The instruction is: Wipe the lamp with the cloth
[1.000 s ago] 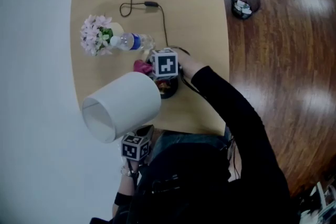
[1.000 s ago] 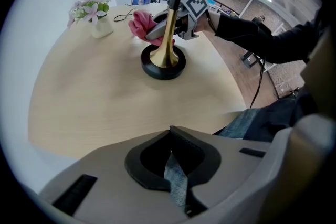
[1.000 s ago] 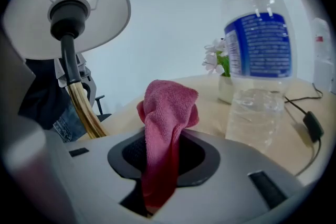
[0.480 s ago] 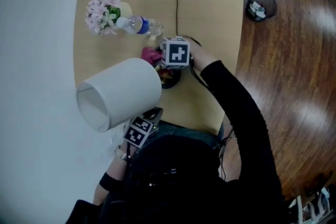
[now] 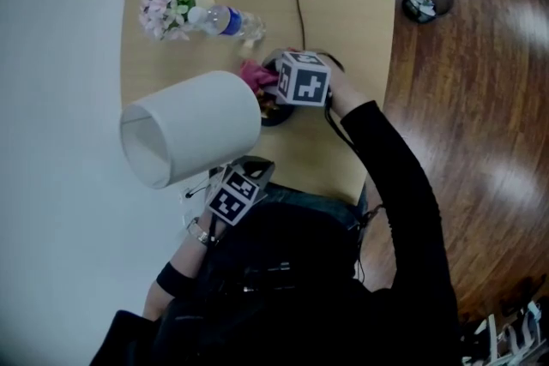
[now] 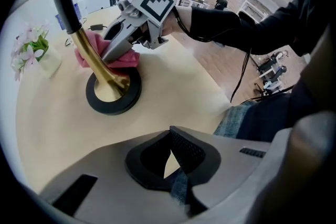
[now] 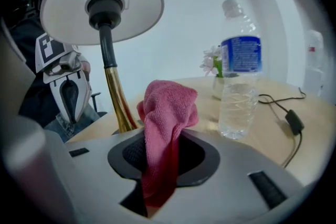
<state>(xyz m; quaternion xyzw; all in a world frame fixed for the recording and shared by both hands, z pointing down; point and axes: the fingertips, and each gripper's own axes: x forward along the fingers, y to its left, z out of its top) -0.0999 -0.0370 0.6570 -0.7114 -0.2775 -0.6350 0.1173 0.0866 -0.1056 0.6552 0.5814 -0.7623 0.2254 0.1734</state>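
Your right gripper, clamping the cloth, has eased to the lamp stem; your left gripper, clenched empty, has shifted along the table's near edge: start wiping.

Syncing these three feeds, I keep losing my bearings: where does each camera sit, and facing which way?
Head view: person's head, steeply down on table, lamp, left gripper, right gripper, sleeve.
Left gripper view: on that gripper, past its shut jaws toward the lamp base.
Right gripper view: on that gripper, over its clamped pink cloth toward the bottle.
Shared: each gripper view shows the other gripper.
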